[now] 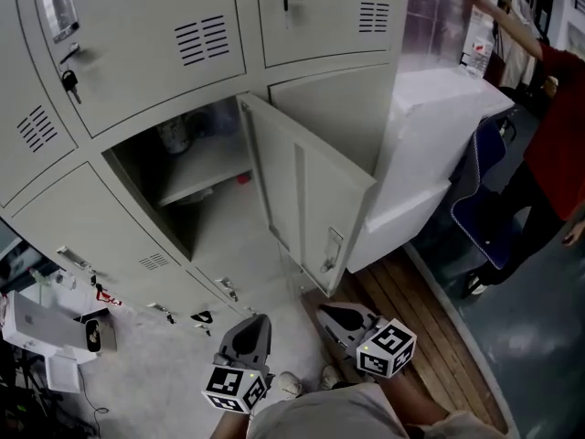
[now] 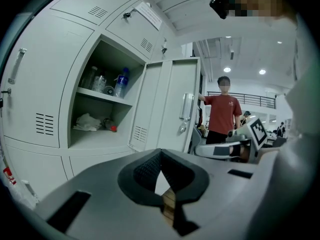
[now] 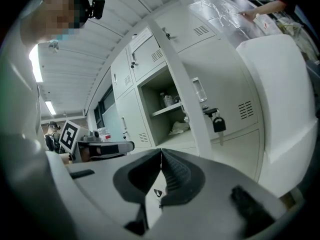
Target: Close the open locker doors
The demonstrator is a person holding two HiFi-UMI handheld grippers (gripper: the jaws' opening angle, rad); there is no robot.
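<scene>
One grey locker door (image 1: 311, 199) stands wide open, swung out toward me, with a handle and hanging key near its free edge (image 1: 331, 250). The open compartment (image 1: 196, 176) holds a shelf with bottles (image 2: 121, 81) and a white rag (image 2: 87, 121). My left gripper (image 1: 249, 327) and right gripper (image 1: 331, 318) are both low, below the door, apart from it, each shut with nothing between the jaws. In the left gripper view the door (image 2: 167, 104) is ahead; in the right gripper view its edge and padlock (image 3: 217, 123) are close.
A person in a red shirt (image 1: 558, 144) stands at the right by a white cabinet (image 1: 439, 144) and a blue chair (image 1: 480, 199). Closed lockers with keys (image 1: 69, 80) surround the open one. White boxes (image 1: 41, 327) lie at lower left.
</scene>
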